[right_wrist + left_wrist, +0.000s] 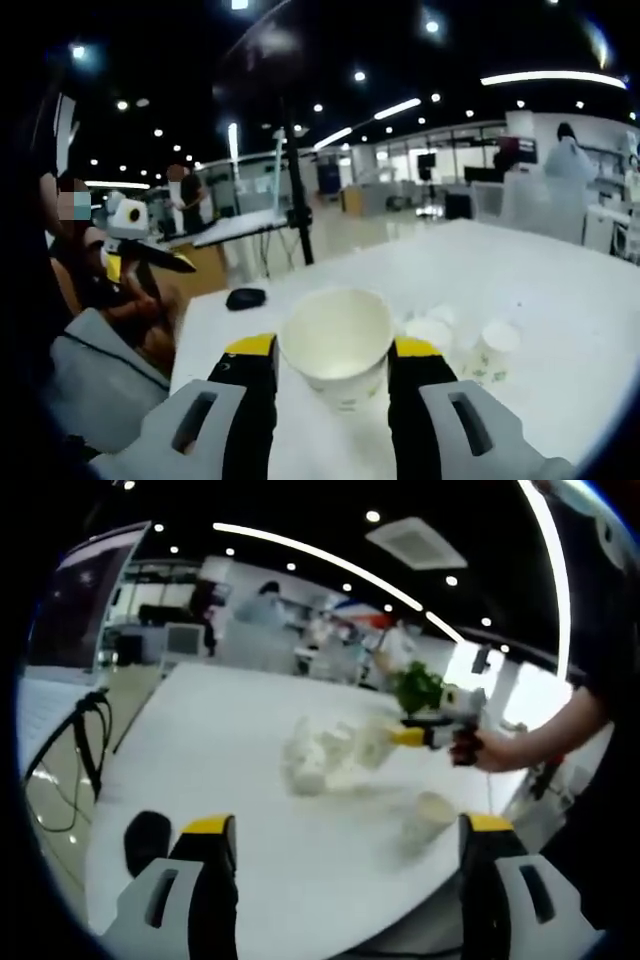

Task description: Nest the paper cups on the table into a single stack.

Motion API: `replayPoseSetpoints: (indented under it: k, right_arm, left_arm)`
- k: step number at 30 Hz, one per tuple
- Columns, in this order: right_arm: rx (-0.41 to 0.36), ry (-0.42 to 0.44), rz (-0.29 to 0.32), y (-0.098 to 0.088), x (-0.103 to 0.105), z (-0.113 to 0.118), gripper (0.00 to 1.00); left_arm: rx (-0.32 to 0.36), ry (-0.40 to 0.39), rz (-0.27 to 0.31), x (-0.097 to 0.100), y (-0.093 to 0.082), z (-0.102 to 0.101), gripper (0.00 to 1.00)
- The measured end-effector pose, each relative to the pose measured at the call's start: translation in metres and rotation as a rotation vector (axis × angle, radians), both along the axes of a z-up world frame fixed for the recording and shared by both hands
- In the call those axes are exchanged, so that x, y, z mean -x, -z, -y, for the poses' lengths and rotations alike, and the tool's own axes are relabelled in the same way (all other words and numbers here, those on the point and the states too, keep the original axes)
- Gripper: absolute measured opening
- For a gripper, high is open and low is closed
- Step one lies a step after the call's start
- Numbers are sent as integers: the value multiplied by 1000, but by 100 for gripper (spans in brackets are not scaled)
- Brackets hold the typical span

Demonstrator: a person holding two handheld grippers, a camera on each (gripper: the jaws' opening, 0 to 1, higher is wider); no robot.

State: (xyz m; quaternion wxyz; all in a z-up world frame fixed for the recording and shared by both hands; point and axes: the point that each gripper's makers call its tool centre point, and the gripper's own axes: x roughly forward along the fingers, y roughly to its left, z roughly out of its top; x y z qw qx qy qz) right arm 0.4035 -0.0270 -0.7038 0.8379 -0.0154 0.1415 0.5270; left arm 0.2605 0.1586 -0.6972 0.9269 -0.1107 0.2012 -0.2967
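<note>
1. In the left gripper view, the left gripper (345, 855) has its two yellow-tipped jaws spread wide over the near edge of the white table (220, 740), with nothing between them.
2. A small dark object (147, 840) lies on the table just beside the left jaw, near the table's near-left corner.
3. A single paper cup (428, 818) stands near the table's near-right edge, just beyond the right jaw and not touching it.
4. Farther in, around the table's middle, a blurred cluster of paper cups (320, 758) sits close together; how many, or which are upright, cannot be told.
5. Beyond that cluster, the right gripper (400, 737) comes in from the right with a hand (475, 748) holding it, its yellow tip at a cup on the cluster's right side.
6. In the right gripper view, the right gripper (333, 360) has its jaws closed against both sides of an upright held cup (337, 345), open mouth up.
7. Past the held cup, more small cups (470, 345) stand on the table, blurred.
8. People stand in the room far behind the table.
</note>
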Motion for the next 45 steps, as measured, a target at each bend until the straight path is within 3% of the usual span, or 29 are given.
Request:
replayPoseSetpoints:
  k: [7,9,11,28,39,45]
  right_arm:
    - [-33,-24,12,-23,13,2,40]
    - [-49,-30,19,-34,19,3,40]
    - [-61,-32,25,-41,23,5,40]
    - [-121,-63,23,-78,65,16,39]
    - [-102,-119,-16,-64,106,21,39]
    - [-117,-106,-56,-52,115,19,39]
  left_arm:
    - [-16,2,22,-4,-3,0,95]
    - [19,-17,39,-8,-8,-1,96]
    - [7,-17,44,-9,-8,-2,97]
    - [-29,19,50,-15,-7,4,98]
    - [-30,34,62,-16,-8,10,98]
    - [-25,36,56,-16,-8,13,97]
